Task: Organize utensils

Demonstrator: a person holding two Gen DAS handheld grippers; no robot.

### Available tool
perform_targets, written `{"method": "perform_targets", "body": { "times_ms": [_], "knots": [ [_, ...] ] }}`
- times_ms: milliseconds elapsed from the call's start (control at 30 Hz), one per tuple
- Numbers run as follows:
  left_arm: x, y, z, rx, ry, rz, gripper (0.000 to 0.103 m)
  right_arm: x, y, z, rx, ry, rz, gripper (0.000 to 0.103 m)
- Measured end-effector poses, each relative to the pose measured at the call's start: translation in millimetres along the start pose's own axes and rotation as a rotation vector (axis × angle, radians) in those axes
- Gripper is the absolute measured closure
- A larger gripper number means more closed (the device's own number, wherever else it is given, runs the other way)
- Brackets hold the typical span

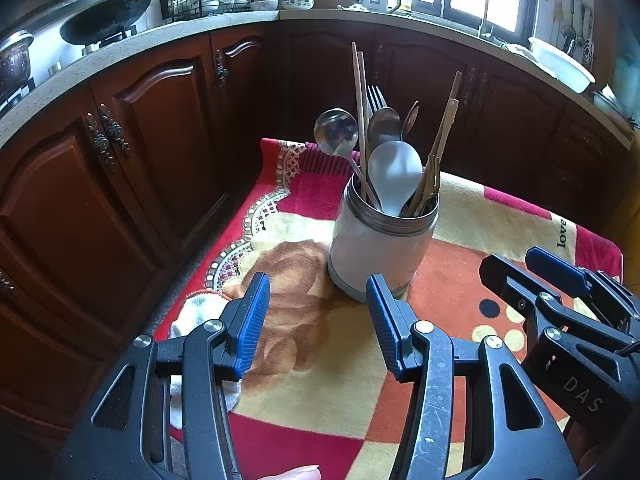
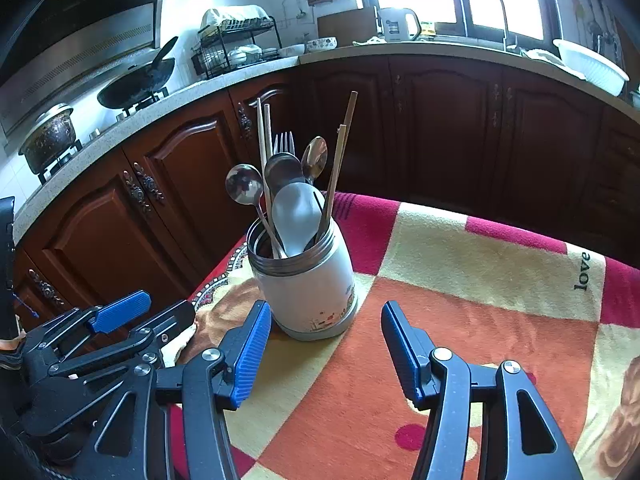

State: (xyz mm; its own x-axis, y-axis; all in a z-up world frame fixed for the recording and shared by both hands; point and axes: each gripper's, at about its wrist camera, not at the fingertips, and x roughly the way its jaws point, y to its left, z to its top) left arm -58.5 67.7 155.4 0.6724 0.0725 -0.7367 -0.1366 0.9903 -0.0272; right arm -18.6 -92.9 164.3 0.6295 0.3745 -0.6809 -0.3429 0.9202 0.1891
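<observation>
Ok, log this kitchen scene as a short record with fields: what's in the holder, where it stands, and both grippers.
holder: white jar, upright on the patterned blanket
contents: chopsticks, fork, metal ladle, pale plastic spoon, further metal spoons
loose utensils on blanket: none seen
left gripper: open, empty, in front of the jar
right gripper: open, empty, in front of the jar
background: wooden cabinets, wok on stove

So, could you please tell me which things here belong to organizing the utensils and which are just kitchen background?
Job:
- jar holding the utensils
- white spoon
- metal ladle
- fork
- chopsticks

Lying about:
- wok on the stove
- dish rack
- kettle
- white basin
- blanket under the jar
</observation>
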Motion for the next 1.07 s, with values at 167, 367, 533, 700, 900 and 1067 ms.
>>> {"method": "perform_targets", "body": {
  "times_ms": [167,367,533,700,900,1067],
  "knots": [
    [1.4,3.1,1.5,-0.007,-0.001,0.002,0.053,1.3,2.0,1.2,-0.005,-0.001,0.004,0.047],
    [2.1,5.2,2.6,-0.01,-0.001,0.009,0.053,4.3,5.6,1.6,-0.012,0.003,0.006,0.047],
    [2.0,5.8,3.4,-0.01,-0.005,0.01,0.053,5.7,7.8,2.6,-0.019,0.004,0.008,0.047],
    [1.8,4.9,2.7,-0.007,-0.008,0.01,0.053,6.6,8.2,3.3,-0.021,0.004,0.009,0.047],
    [2.0,4.1,1.7,-0.005,-0.025,-0.011,0.053,8.1,7.2,1.8,-0.017,0.007,0.01,0.047],
    [0.4,-1.5,0.8,0.02,-0.042,-0.008,0.053,8.6,3.3,-0.9,-0.006,0.008,0.011,0.047]
  ]
}}
